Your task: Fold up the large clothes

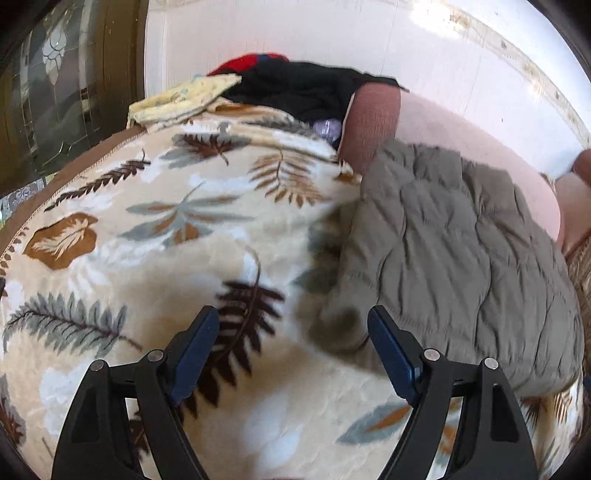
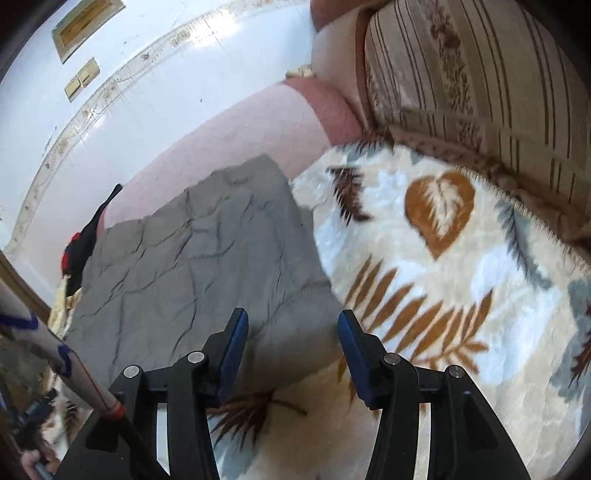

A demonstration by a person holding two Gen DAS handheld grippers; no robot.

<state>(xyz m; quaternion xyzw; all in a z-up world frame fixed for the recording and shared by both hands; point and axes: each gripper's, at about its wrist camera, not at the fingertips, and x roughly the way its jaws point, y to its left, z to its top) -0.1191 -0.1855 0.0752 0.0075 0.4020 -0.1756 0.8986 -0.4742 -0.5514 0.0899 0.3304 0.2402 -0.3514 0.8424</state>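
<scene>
The grey quilted jacket [image 1: 454, 251] lies folded on a leaf-print blanket [image 1: 147, 236], w/ its far edge against a pink cushion [image 1: 373, 125]. In the left view it is on the right side of the blanket; in the right view it is on the left side.

Left tool [image 1: 293, 350]: jaws wide apart, nothing between them, above the blanket just beside the jacket's near corner. Right tool [image 2: 293, 354]: jaws apart too, no grip; the jacket's near corner shows in the gap between them, but the pads do not press it.

Behind the jacket, at the far end of the blanket, is a pile of other clothes: black [image 1: 295, 88], red [image 1: 243, 64] and pale yellow [image 1: 184, 99]. A striped cushion [image 2: 461, 74] stands at the right of the right view. Floor is white tile [image 1: 332, 33].
</scene>
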